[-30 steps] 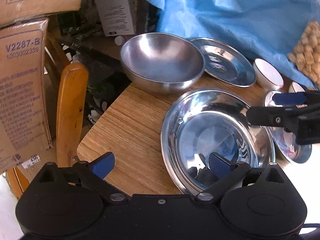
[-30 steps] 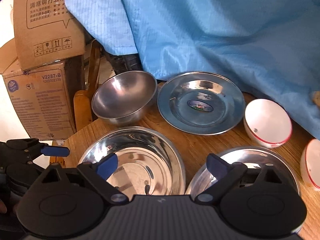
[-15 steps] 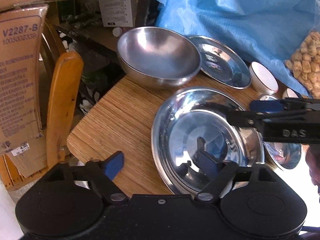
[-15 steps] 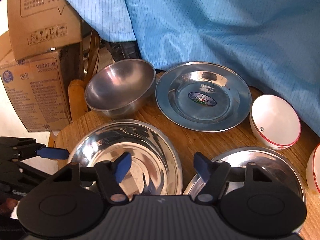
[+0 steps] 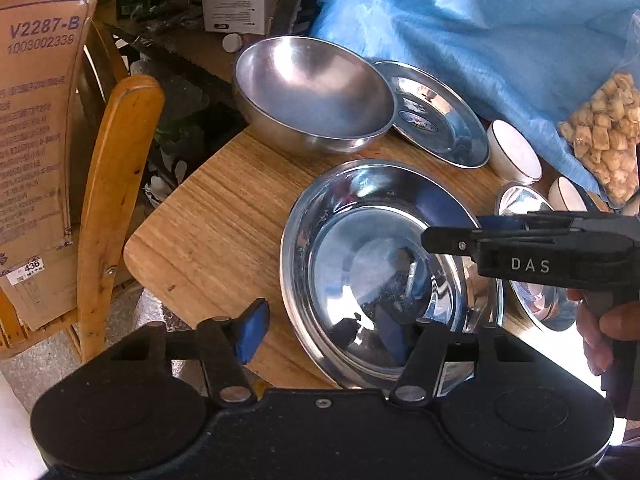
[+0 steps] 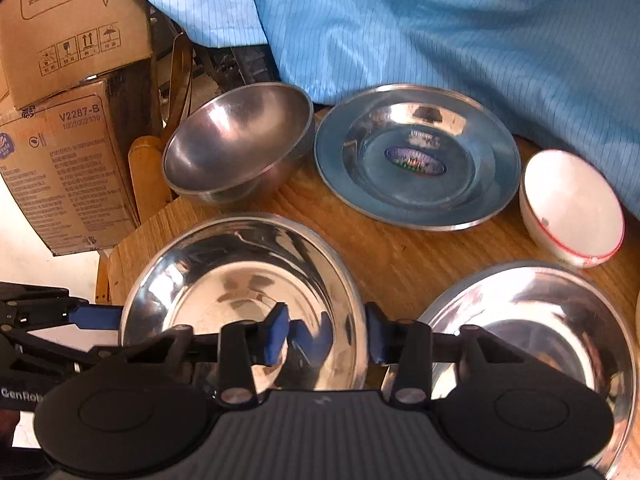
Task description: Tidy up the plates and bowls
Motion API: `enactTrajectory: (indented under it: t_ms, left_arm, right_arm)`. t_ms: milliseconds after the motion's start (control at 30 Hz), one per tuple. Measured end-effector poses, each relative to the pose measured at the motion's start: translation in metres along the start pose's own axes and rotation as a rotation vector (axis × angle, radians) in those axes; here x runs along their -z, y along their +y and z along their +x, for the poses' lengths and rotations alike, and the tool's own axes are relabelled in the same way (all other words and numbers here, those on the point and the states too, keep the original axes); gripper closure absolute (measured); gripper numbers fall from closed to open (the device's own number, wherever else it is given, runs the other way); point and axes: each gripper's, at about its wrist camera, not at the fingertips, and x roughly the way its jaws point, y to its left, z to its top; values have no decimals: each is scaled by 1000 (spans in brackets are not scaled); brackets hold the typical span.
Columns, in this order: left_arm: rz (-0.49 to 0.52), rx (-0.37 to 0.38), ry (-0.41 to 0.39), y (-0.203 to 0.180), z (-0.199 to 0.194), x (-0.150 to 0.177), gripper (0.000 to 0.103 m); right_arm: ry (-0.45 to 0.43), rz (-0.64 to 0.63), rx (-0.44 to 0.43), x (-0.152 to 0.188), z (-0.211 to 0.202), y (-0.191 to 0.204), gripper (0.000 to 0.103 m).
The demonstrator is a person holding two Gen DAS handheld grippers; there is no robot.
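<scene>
A large shiny steel plate lies on the wooden table near its corner. My left gripper is open with its jaws on either side of the plate's near left rim. My right gripper is open, its jaws straddling the same plate's right rim; it also shows in the left wrist view. A second steel plate lies to the right. A deep steel bowl and a labelled steel plate stand behind.
A white bowl with a red rim sits at the right, with another beside it. Blue cloth hangs behind. A bag of snacks is at far right. A wooden chair and cardboard boxes stand left of the table.
My right gripper moved down and forward to the large plate's right rim and its jaws narrowed. My left gripper moved closer to the plate's left rim.
</scene>
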Motion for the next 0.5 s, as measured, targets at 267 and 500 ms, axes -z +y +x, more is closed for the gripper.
enactTrajectory:
  t_ms: [267, 500]
  left_arm:
    - [-31, -21, 2, 8, -2, 1, 72]
    - [-117, -7, 15, 23, -6, -1, 81]
  right_arm:
    - [2, 21, 0, 2, -3, 1, 71]
    - [-18, 55, -15, 7, -13, 0, 79]
